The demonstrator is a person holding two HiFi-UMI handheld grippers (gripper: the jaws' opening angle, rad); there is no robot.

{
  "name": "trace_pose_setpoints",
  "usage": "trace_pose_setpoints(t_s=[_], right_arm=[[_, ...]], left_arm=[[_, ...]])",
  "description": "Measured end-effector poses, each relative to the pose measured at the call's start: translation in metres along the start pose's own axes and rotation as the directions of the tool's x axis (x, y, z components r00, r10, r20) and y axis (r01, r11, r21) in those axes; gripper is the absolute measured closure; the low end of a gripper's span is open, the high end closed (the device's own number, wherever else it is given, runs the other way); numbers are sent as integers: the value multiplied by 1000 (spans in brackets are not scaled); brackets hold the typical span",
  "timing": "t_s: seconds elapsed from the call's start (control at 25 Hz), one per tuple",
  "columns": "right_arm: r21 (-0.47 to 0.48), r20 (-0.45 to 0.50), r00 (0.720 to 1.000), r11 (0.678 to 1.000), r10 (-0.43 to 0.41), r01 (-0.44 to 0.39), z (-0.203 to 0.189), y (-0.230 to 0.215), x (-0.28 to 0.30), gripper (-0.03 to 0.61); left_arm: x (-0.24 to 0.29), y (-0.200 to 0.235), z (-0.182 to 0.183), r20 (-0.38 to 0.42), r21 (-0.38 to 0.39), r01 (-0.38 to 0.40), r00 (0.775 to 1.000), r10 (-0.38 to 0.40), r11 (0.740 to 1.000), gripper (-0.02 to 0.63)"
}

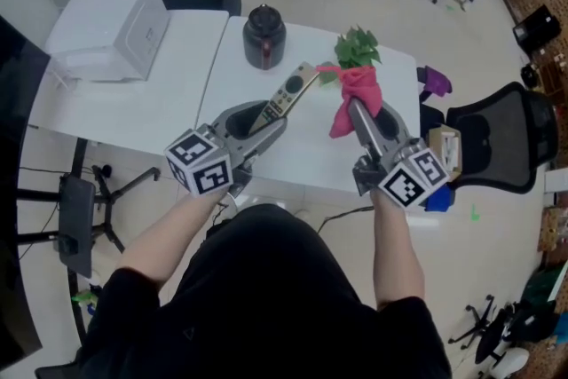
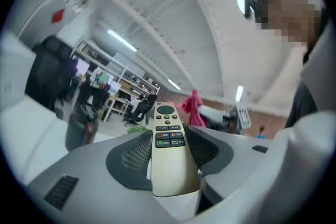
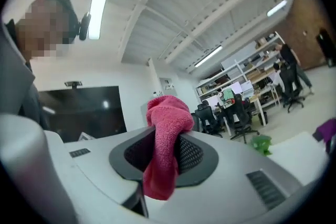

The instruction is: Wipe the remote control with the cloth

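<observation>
Remote control (image 1: 288, 95) clamped in left gripper (image 1: 263, 116) jaws, long axis pointing far-right toward pink cloth (image 1: 355, 95) pinched in right gripper (image 1: 362, 119) jaws.

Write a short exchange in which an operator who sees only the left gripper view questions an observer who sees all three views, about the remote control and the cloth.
Operator: My left gripper is clamped on the remote, with something pink beyond it. Is that the cloth, and is it held?
Observer: Yes. The right gripper view shows the right gripper pinched on the cloth, bunched between its jaws.
Operator: Where are the two relative to the table?
Observer: The head view shows both lifted above the white table, the remote left of the cloth, their far ends close together. I cannot tell whether they touch.
</observation>
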State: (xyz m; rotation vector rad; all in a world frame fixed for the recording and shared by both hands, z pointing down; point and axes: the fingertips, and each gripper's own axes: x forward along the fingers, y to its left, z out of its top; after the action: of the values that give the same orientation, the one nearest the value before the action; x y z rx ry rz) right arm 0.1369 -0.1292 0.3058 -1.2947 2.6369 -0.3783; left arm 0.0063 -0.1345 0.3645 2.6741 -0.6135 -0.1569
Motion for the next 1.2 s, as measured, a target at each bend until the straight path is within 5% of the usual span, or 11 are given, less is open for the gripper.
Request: trace_pose_setpoints(t_s=[0.04, 0.16, 0.28, 0.4, 0.6, 0.76, 1.2], right_arm=[[57, 25, 1000, 998, 11, -12, -4, 3, -1, 479], [205, 39, 993, 972, 113, -118, -33, 27, 7, 479], [310, 35, 974, 924, 223, -223, -60, 58, 16, 479], [377, 16, 953, 881, 303, -287, -82, 81, 26, 479], [471, 18, 927, 815, 374, -338, -100, 94, 34, 479], [501, 44, 923, 791, 381, -351, -96, 87, 34, 479], [473, 139, 959, 835, 246, -283, -50, 28, 25, 479]], left_arm=[[-1, 4, 7, 72, -163, 54, 996, -43, 985, 402], [-5, 19, 27, 264, -483, 179, 963, -52, 857, 402], [-7, 25, 39, 380, -606, 286, 924, -46, 743, 402], [-6, 25, 41, 422, -637, 347, 904, -65, 688, 402], [0, 9, 33, 382, -647, 376, 913, -144, 664, 402], [1, -8, 21, 320, -641, 391, 918, -232, 661, 402], [-9, -56, -13, 143, -613, 453, 870, -472, 648, 402]])
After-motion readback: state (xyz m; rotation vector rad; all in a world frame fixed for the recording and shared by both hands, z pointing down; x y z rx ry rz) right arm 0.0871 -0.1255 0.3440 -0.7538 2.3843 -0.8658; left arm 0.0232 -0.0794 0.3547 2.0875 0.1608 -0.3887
